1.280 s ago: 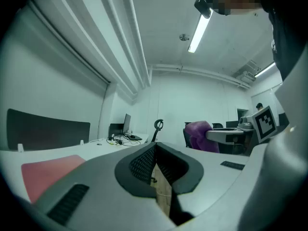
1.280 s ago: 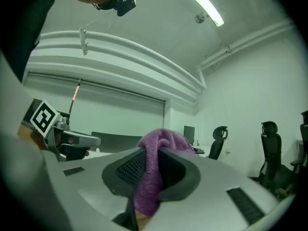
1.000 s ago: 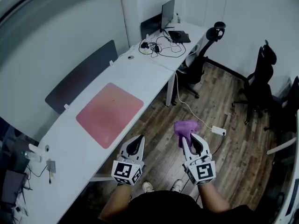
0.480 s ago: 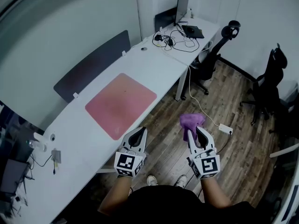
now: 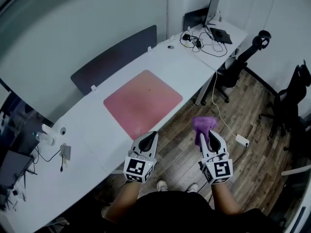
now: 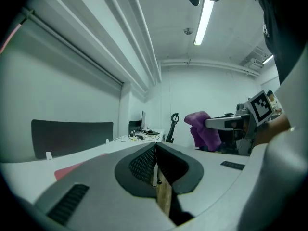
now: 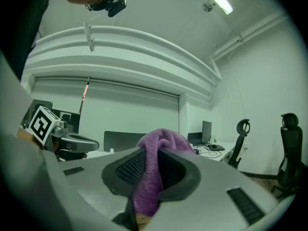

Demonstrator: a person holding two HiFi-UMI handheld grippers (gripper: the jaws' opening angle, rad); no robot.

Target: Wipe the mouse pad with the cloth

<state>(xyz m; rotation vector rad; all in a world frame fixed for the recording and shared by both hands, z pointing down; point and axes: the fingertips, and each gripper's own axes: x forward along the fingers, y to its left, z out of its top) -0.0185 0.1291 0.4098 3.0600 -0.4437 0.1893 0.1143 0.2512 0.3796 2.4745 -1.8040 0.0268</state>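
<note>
right gripper (image 5: 209,137) – squeezed tight on purple cloth (image 5: 203,125), over the floor (image 5: 181,152) | left gripper (image 5: 149,137) – jaws together, holding nothing | pink mouse pad (image 5: 143,103) on desk (image 5: 87,130), far left, closer to grippers than before

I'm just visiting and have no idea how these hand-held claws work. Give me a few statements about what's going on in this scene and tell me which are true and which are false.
1. The purple cloth is clamped in the right gripper. True.
2. The cloth is lying spread out on the pink mouse pad. False: it is held up in the gripper, beside the desk and clear of the pad.
3. The left gripper has its jaws together with nothing between them. True.
4. The mouse pad lies on the wooden floor. False: it lies flat on the white desk.
5. The left gripper is pressing down on the mouse pad. False: it is off the desk edge, short of the pad.
</note>
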